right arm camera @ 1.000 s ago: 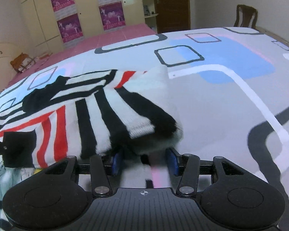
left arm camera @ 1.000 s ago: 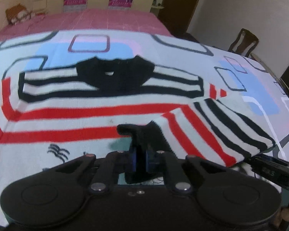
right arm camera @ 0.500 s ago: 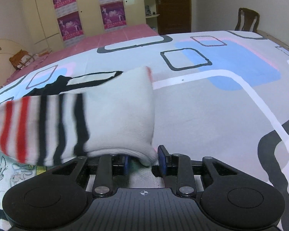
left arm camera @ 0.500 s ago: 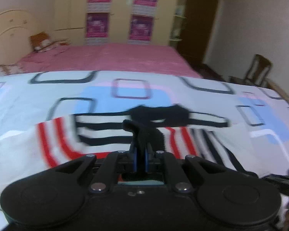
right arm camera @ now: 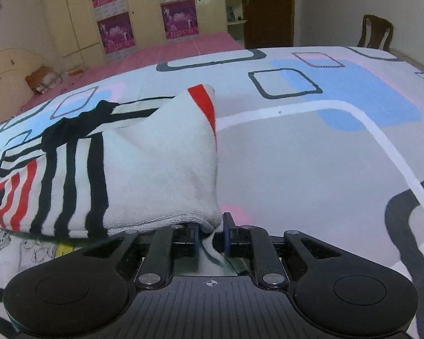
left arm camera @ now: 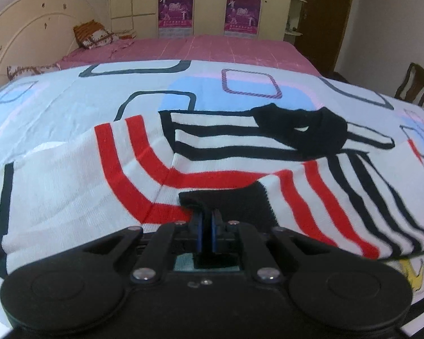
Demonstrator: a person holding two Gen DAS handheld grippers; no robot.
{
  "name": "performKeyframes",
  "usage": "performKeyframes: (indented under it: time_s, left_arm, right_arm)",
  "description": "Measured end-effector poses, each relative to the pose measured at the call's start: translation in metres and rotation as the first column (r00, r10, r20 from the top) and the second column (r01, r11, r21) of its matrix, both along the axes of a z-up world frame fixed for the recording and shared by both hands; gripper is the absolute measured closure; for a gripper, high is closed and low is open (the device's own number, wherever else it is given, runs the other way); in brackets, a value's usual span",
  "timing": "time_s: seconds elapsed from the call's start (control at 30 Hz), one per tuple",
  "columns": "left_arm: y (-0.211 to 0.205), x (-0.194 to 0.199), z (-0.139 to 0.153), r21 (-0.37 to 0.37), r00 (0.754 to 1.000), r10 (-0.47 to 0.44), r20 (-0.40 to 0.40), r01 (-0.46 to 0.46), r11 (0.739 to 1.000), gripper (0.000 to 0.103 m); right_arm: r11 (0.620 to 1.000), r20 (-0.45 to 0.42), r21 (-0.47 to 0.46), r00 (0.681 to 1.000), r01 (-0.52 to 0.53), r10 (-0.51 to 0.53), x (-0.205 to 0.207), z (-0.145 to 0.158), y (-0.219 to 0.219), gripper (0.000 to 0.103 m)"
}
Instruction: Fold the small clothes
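A small white sweater (left arm camera: 217,152) with red and black stripes and a black collar (left arm camera: 302,130) lies on the patterned bedsheet (left arm camera: 70,104). My left gripper (left arm camera: 205,226) is shut on the black cuff (left arm camera: 229,206) of its right sleeve, which is drawn across the sweater's body. My right gripper (right arm camera: 210,234) is shut on the white fold of the same sleeve (right arm camera: 161,175) near the shoulder. The sleeve hangs taut between the two grippers, lifted a little off the sweater.
The sheet (right arm camera: 311,155) with blue, grey and pink shapes stretches to the right. A pink bed (left arm camera: 212,48) with a pillow (left arm camera: 93,34) lies behind. A wooden chair (right arm camera: 376,32) stands at the far right, a wardrobe with posters (right arm camera: 144,17) at the back.
Both grippers have carried the right sleeve leftwards across the sweater. The cuff in my left gripper now lies over the red stripes of the body. The sleeve has turned over, its white side up.
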State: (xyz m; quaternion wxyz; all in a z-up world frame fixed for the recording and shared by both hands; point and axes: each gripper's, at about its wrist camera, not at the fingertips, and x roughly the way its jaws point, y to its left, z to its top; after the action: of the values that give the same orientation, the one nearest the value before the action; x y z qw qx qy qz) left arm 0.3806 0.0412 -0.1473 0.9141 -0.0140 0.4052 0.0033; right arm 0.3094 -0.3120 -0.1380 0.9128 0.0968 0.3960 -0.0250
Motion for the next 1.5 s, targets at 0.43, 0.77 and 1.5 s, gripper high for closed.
performKeyframes:
  time_s: [0.43,0.77,1.5]
  left_arm:
    - [0.003,-0.013,0.013,0.075,0.999,0.028,0.033,-0.030,0.997,0.066]
    - [-0.014,-0.010,0.024,0.023,0.996,-0.016,0.084,0.015,1.000,0.053]
    - [-0.035,0.009,-0.010,0.050,0.999,-0.044,0.004,0.044,0.998,0.030]
  right_arm:
    - [0.996,0.071,0.086,0.997,-0.007,0.001,0.000,0.035,-0.036,0.052]
    - [0.993,0.053,0.110,0.998,-0.039,0.033,0.095,0.018,-0.027,0.052]
    - [0.989,0.082,-0.024,0.986,-0.144,0.146,0.081,0.011,0.006,0.092]
